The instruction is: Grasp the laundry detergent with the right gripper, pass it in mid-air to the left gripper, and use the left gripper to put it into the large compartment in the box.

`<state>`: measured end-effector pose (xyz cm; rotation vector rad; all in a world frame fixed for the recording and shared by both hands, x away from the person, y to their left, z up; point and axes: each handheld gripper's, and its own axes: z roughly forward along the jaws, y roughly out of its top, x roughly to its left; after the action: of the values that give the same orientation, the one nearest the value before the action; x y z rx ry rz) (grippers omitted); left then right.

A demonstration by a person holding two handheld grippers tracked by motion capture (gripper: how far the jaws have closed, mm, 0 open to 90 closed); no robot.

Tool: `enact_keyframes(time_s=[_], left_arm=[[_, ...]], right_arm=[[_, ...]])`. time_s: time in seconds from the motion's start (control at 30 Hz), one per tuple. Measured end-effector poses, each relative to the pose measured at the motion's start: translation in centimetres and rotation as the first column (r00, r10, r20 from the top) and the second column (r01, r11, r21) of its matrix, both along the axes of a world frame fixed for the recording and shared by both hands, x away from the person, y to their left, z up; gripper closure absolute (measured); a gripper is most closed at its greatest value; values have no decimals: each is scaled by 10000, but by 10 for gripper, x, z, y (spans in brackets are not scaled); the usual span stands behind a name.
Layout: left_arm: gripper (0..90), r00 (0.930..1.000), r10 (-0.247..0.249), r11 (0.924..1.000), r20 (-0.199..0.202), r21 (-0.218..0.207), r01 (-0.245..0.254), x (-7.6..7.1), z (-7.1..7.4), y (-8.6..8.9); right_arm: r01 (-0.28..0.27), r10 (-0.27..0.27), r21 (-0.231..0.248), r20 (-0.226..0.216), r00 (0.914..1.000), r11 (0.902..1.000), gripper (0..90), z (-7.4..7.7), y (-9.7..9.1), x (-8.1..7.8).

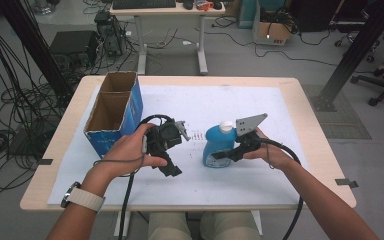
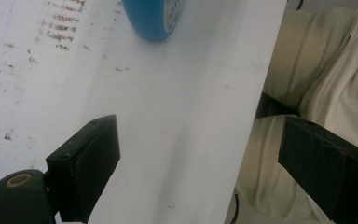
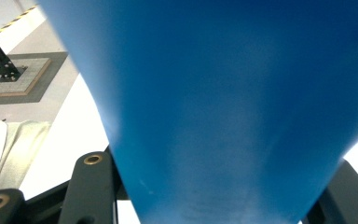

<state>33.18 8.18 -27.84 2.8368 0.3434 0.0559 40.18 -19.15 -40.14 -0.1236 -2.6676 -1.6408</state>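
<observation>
Table [image 1: 190, 190]: one blue bottle [image 1: 219, 145] clamped in right gripper [image 1: 230, 152] jaws; left gripper [image 1: 172, 167] jaws apart, empty.

Lighting is even, diffuse and bright, apparently from overhead. The white table sheet [image 1: 220, 105] reflects strongly and is close to washed out at its far side in the high view, with only short, soft shadows under the blue bottle [image 1: 219, 146] and the hands. The high view is slightly soft, with mild bending of straight lines toward its edges. In the left gripper view the near black pads [image 2: 85, 163] are blurred. In the right gripper view the bottle sits too close for focus, showing a smooth blue gradient with faint sheen; the bright background there is overexposed.
</observation>
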Motion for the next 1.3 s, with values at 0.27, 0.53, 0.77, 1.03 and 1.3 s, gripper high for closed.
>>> enact_keyframes(time_s=[0.27,0.53,0.77,1.03,1.3], left_arm=[[129,10000,15,10000,0,-11,-15,0,-1,0],[129,10000,10,10000,5,-43,-10,0,-1,-1],[129,10000,4,10000,14,-23,-4,0,-1,0],[129,10000,22,10000,16,-13,-22,0,-1,-1],[129,10000,24,10000,-22,-25,-24,0,-1,-1]], right_arm=[[9,-9,13,10,10000,10000,431,0,0,0],[-12,12,8,12,10000,10000,430,0,0,0],[41,-41,-16,-82,10000,10000,429,0,0,0],[12,-12,-1,-55,10000,10000,429,0,0,0],[-3,4,17,-79,10000,10000,428,0,0,0]])
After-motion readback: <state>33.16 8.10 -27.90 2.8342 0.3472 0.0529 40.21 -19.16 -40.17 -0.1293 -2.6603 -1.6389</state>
